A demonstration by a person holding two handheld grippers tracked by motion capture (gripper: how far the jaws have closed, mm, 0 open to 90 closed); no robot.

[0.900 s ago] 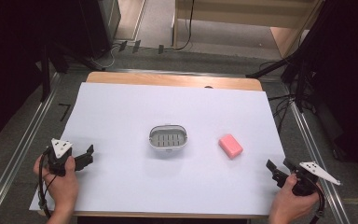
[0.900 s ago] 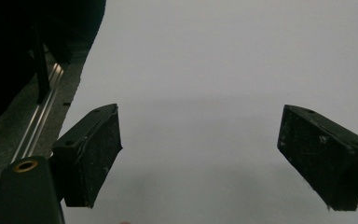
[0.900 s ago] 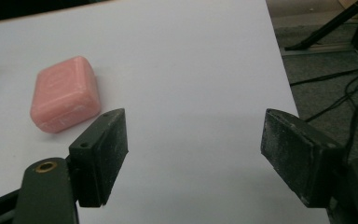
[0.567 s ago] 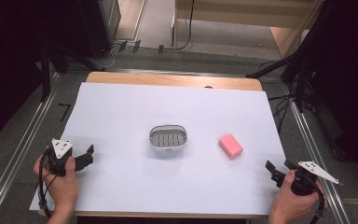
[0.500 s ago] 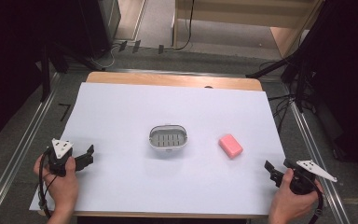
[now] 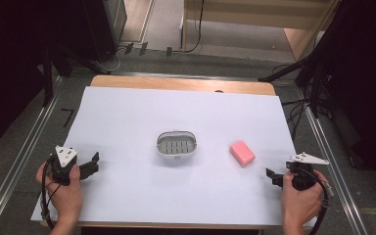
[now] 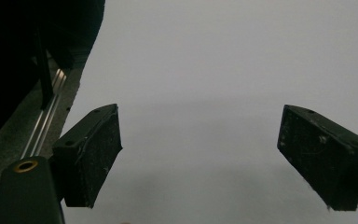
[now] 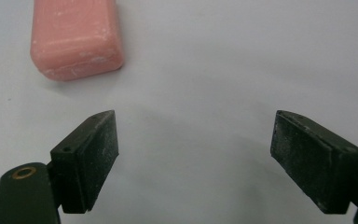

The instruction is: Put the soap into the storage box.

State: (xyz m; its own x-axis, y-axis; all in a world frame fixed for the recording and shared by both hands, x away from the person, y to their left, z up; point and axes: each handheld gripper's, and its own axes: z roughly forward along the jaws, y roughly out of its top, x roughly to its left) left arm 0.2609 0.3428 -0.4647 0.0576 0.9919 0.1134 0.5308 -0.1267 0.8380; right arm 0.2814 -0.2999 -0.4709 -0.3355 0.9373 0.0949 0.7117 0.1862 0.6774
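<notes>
High view: the pink soap bar (image 6: 242,152) lies flat on the white sheet covering the worktop (image 6: 127,117), just right of the oval soap dish (image 6: 176,145), which sits near the middle with its slotted tray empty. The 2 are near each other but apart.

The right hand-held gripper (image 6: 274,176) sits at the near right edge of the sheet, with the soap a little ahead of it and to its left. Against the picture from 0.9 s ago it has crept slightly leftward, toward the soap; the shift is small. The left hand-held gripper (image 6: 92,165) rests at the near left, well apart from both things, and looks unchanged over the same span.

In the right gripper view the jaws stand wide with nothing between them, and the soap bar (image 8: 77,37) lies beyond the left jaw, up and off to one side, not yet lined up with the gap. In the left gripper view the left hand-held gripper (image 7: 214,158) is also spread wide over bare white sheet, holding nothing.

My reading is that the small drift of the right hand is the start of a reach for the soap, with the dish as the likely place to set it. Nothing has been grasped yet, so the work is at its very beginning. The right hand would need to swing left and forward to centre the bar between the jaws before closing.
</notes>
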